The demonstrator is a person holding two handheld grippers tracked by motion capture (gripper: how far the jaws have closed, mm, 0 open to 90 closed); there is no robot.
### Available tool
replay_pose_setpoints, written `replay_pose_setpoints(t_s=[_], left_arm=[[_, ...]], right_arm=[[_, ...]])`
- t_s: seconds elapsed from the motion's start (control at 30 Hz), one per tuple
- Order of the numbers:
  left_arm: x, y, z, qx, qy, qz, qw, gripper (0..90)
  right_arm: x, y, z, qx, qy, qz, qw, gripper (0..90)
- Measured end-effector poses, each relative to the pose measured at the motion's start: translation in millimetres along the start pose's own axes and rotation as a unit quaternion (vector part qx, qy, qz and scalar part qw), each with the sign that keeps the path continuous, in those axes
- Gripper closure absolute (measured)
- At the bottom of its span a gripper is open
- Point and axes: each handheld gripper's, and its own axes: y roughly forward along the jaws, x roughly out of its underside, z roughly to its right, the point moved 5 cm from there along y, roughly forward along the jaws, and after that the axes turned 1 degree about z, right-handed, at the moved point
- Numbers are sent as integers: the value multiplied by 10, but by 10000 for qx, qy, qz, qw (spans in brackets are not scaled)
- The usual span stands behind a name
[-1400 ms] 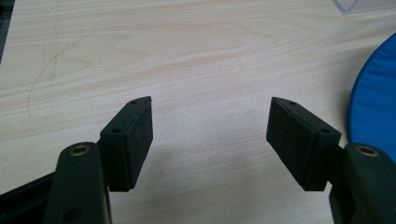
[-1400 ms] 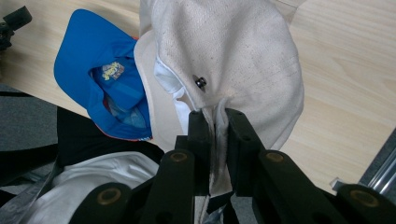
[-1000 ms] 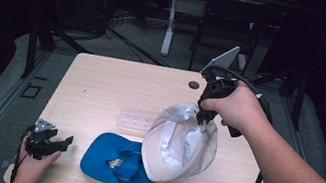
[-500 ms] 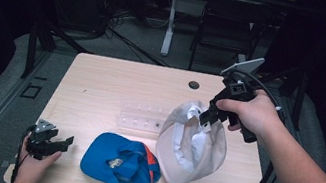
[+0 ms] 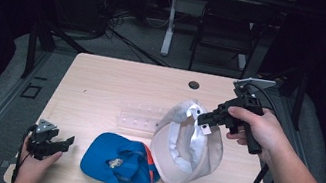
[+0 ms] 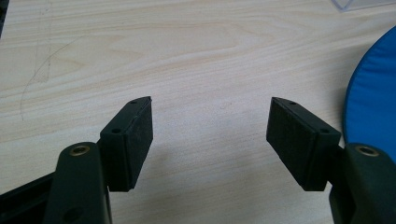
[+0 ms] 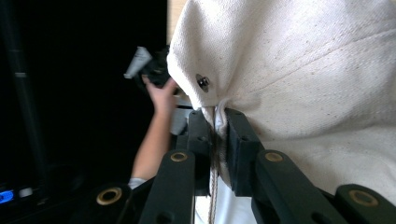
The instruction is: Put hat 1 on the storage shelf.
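A cream-white cap (image 5: 187, 144) hangs open side up over the right half of the wooden table (image 5: 116, 83), its lower edge near the tabletop. My right gripper (image 5: 205, 122) is shut on the cap's back rim; in the right gripper view the cream fabric (image 7: 299, 79) is pinched between the pads of that gripper (image 7: 217, 140). A blue cap with an orange panel (image 5: 120, 165) lies at the front middle. My left gripper (image 5: 63, 143) rests low at the front left corner, open and holding nothing, and in the left gripper view it (image 6: 210, 126) hovers over bare wood, with the blue cap's edge (image 6: 371, 107) at the right.
A clear plastic strip-shaped rack (image 5: 141, 118) lies in the middle of the table behind the caps. A small dark cable hole (image 5: 194, 85) sits near the far edge. Dark chairs and desk legs stand beyond the table.
My right gripper has carried the white cap rightward and a little lower, away from above the blue cap. The left gripper has stayed put.
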Motion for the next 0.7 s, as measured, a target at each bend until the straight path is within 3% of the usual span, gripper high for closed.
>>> replay_pose_setpoints(t_s=[0.13,0.2,0.27,0.37,0.5,0.7], left_arm=[[2,-6,-2,13,6,-7,10000,323],[-3,-10,0,2,24,6,10000,325],[-9,-6,1,-4,23,76,10000,325],[-21,-13,4,-8,0,138,9999,325],[-36,-35,7,-69,-28,209,9998,325],[-41,-49,14,-60,-61,207,9997,333]], right_arm=[[-11,6,-32,-527,-23,78,9986,821],[-26,23,-62,-849,-13,264,9960,821],[-32,24,-68,-922,-7,296,9953,821],[-72,26,-97,-1287,-14,485,9905,821],[-126,30,-142,-1584,40,714,9848,821],[-221,46,-189,-1754,130,1023,9791,821]])
